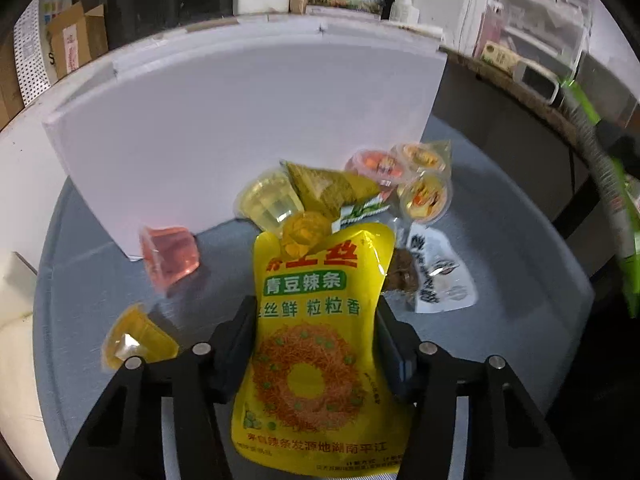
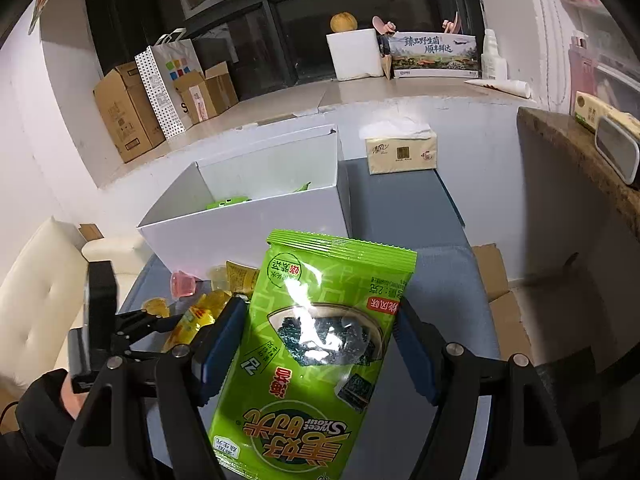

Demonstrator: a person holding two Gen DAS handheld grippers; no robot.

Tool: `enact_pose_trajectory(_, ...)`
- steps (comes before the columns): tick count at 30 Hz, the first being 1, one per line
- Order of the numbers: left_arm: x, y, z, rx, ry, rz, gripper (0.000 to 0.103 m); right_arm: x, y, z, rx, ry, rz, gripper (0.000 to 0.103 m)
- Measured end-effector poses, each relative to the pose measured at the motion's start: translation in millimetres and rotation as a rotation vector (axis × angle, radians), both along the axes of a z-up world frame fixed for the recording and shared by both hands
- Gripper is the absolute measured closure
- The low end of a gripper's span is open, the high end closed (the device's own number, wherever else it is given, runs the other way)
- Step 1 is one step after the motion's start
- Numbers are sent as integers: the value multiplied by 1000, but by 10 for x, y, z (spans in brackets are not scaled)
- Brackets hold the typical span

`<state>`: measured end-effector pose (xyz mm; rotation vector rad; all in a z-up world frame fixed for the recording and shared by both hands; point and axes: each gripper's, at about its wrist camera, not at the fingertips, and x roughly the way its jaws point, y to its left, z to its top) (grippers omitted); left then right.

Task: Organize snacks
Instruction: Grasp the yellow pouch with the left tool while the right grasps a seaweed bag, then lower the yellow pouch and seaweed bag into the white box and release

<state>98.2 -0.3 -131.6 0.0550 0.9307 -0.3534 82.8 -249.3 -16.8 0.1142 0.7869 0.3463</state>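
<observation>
A yellow snack bag with a ring of orange strips printed on it stands between the fingers of my left gripper, pinched at its waist. Behind it on the grey-blue table lies a heap of jelly cups, a triangular yellow pouch and a white packet. A pink jelly cup and a yellow one lie to the left. My right gripper is shut on a green seaweed packet, held above the table before the open white box.
Green packets lie inside the white box. A tissue pack sits behind the box on the right. Cardboard boxes and a paper bag stand on the ledge behind. A white cushioned seat is at left, a dark counter at right.
</observation>
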Motion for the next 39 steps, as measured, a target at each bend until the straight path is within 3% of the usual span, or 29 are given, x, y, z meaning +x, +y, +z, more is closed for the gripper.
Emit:
enact_pose_trajectory(5,-202,153,293,-90,-47,23,57,-17,35,41,6,-16,12,26)
enact_pose_trajectory(11,-201,277,816,-151,-150,51,57,89,188,221,-13,-68,45,26)
enact_pose_trajectory(18,547,465,1457,-146,-267,126,57,727,520,749,-8,-197,112,26)
enact_pose_trajectory(23,1217,615,1499,-103,-262,208,56,1513,912,896,-44,-208,142,26)
enact_pose_trajectory(25,1413,661,1444,-93,-243,236,49,1782,983,833,-47,-152,131,25)
enact_pose_trajectory(27,1563,694,1369,-61,-221,266,15,2037,1022,743,-49,-99,104,23)
enact_pose_trajectory(29,1612,690,1310,-24,-207,293,2,2210,1033,639,-55,-82,97,12)
enact_pose_trajectory(30,1593,676,1290,-14,-204,283,2,2268,1033,582,-78,-65,83,0)
enact_pose_trajectory(33,1479,657,1297,-12,-243,248,0,2249,912,529,-59,-73,34,0)
enact_pose_trajectory(35,1422,683,1301,-14,-245,242,0,2228,791,494,11,-42,55,0)
enact_pose_trajectory(39,1311,735,1363,-39,-265,236,0,2155,643,515,27,-39,80,0)
